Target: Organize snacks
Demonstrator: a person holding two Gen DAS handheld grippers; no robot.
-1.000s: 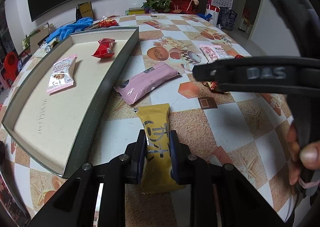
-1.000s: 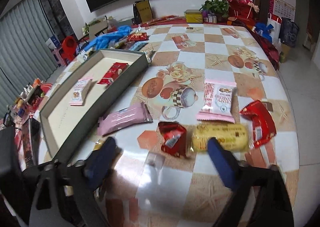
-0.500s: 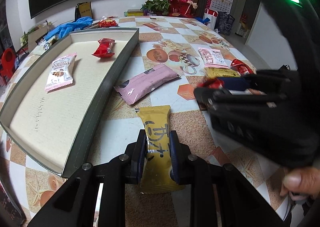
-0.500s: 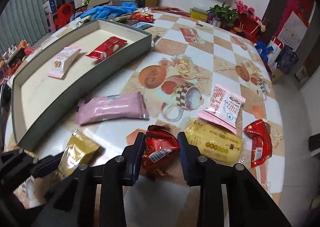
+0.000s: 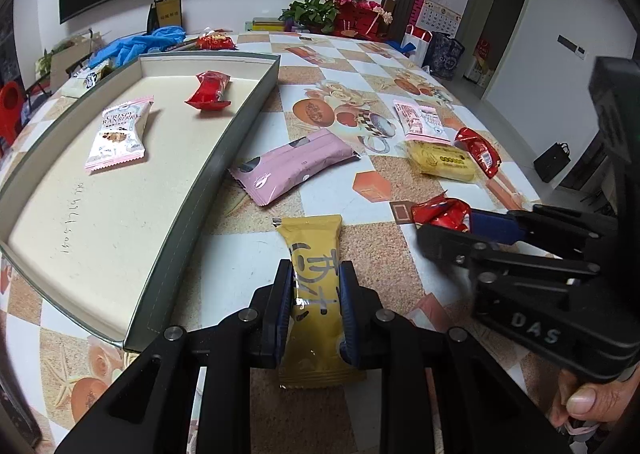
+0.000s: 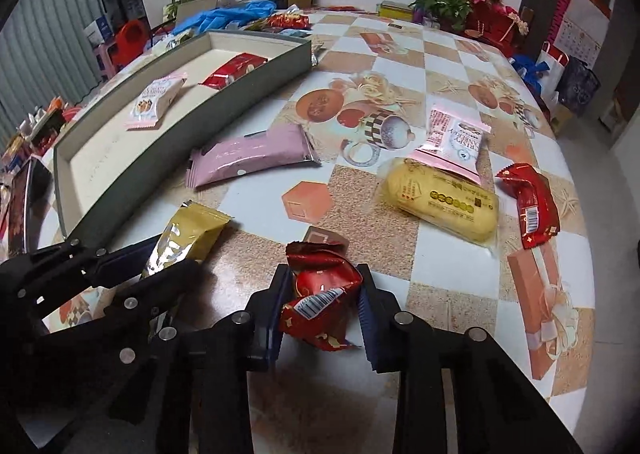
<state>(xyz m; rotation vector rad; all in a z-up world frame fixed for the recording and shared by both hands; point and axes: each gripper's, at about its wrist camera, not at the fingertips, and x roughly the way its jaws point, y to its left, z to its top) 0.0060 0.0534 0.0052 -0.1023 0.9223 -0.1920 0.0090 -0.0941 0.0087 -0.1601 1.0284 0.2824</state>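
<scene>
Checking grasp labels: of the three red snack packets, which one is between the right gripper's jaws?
The crumpled red packet, barcode up, in the right gripper. One red packet lies flat by the table edge; another sits in the tray.

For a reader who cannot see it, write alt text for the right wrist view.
The right gripper has its fingers closed on a crumpled red snack packet above a patterned table. At left, the left gripper clamps a gold packet beside a grey tray.

8 snack packets (image 6: 256,156), 1 tray (image 5: 224,142), 2 grippers (image 6: 322,298).
</scene>
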